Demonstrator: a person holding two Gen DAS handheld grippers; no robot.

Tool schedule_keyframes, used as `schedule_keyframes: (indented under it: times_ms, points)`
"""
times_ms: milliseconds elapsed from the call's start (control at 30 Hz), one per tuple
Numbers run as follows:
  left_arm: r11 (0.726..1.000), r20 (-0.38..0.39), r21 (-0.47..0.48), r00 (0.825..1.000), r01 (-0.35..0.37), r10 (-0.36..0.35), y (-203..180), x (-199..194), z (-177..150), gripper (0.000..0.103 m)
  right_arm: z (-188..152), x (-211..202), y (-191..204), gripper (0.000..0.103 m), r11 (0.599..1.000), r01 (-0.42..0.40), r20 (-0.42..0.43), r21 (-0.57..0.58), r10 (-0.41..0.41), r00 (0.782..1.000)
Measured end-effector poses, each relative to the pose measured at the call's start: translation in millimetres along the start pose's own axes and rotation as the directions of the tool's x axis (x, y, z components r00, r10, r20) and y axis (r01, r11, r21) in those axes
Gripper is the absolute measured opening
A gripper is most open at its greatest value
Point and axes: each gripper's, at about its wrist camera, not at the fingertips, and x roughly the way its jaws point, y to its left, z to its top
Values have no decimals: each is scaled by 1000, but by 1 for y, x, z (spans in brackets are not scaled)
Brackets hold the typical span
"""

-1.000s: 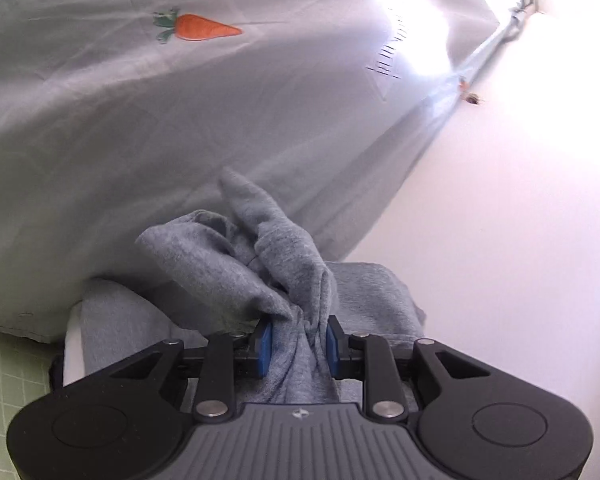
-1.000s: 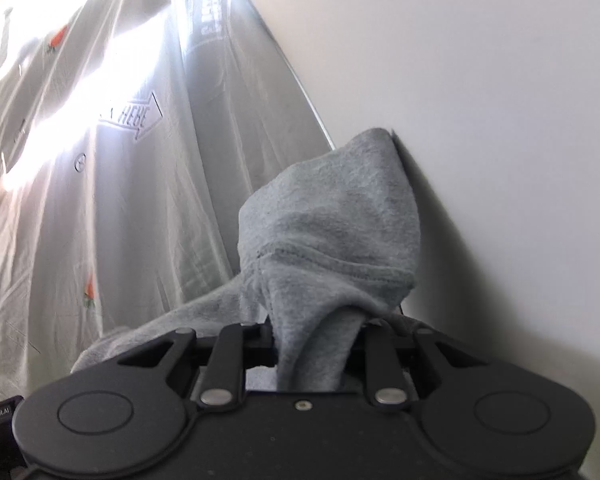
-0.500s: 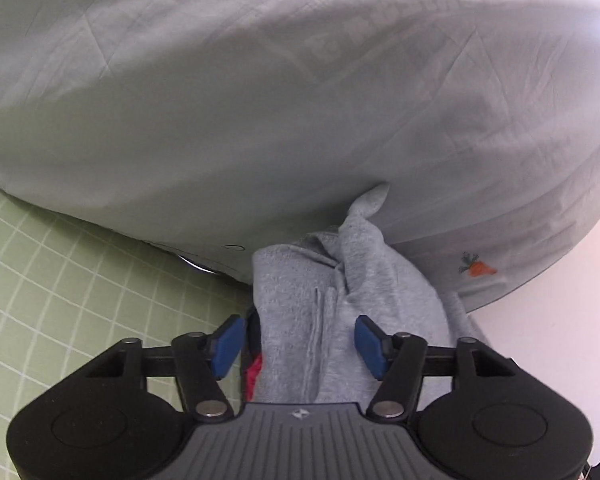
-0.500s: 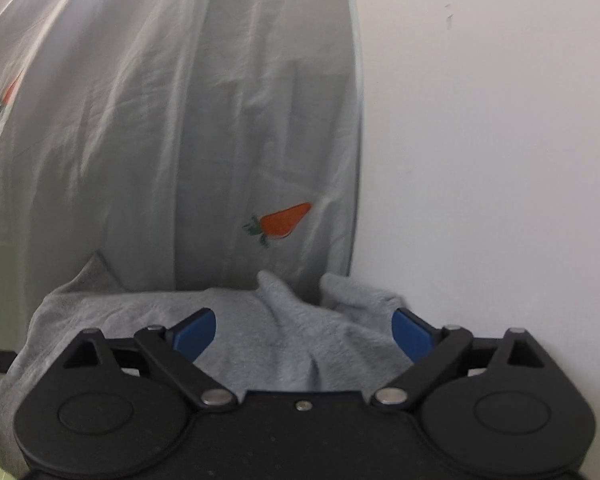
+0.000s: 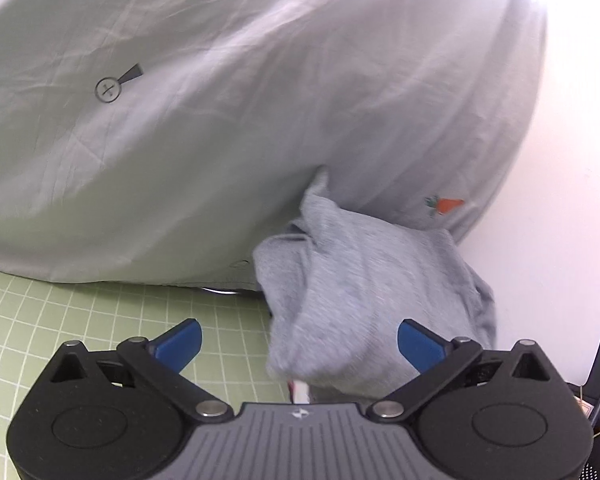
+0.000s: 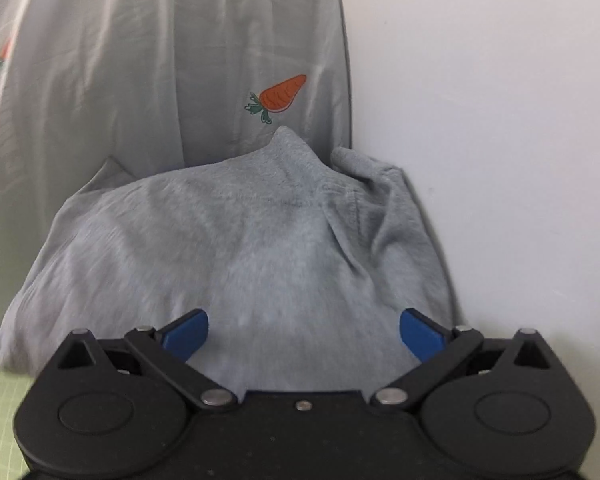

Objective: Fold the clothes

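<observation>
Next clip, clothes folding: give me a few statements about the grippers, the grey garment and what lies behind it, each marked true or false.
1. Both grippers clamp the grey garment. False: the left gripper and right gripper stand open, having just been opening, pads off the cloth.
2. A sheet printed with carrots hangs behind the garment. True.
3. The garment lies neatly flat. False: it sits bunched in folds.
4. A green gridded mat lies under the left gripper. True.

Grey sweatshirt (image 6: 260,248), soft knit, crumpled in a rumpled heap, one edge on the green gridded surface (image 5: 80,320), against a carrot-print sheet (image 5: 260,120)
</observation>
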Motion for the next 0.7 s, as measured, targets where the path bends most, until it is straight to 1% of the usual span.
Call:
schedule_keyframes:
  times_ms: [100,167,233,300,400,500,567,700]
  points:
    - [1000,15,-7,1000,9,-9,-17,-21,-10,103,-11,-38,-4,103,1000,-7,4,25,7,1000]
    - [1000,-8,-5,1000,24,-24,-28,-34,-19,103,-16,-59,-7,103,999,-20,-2,34,20,1000]
    - [998,-45,34,998,43,-42,-40,-46,-28,103,-22,-78,-10,103,999,-36,-10,39,37,999]
    - [995,-46,92,999,27,-23,-53,-63,-41,103,-28,-98,-14,103,998,-48,-18,43,49,999]
    - [990,-57,143,998,15,-7,-70,-84,-59,103,-41,-123,-19,103,998,-40,-33,50,42,999]
    - [988,-72,148,997,34,-24,-77,-101,-76,103,-55,-146,-24,103,998,-31,-48,61,34,998]
    - [988,-65,149,998,32,-22,-80,-110,-86,103,-67,-160,-27,103,997,-28,-50,75,32,998]
    - [988,-91,148,995,45,-32,-83,-124,-101,103,-90,-182,-31,103,996,-16,-74,90,23,997]
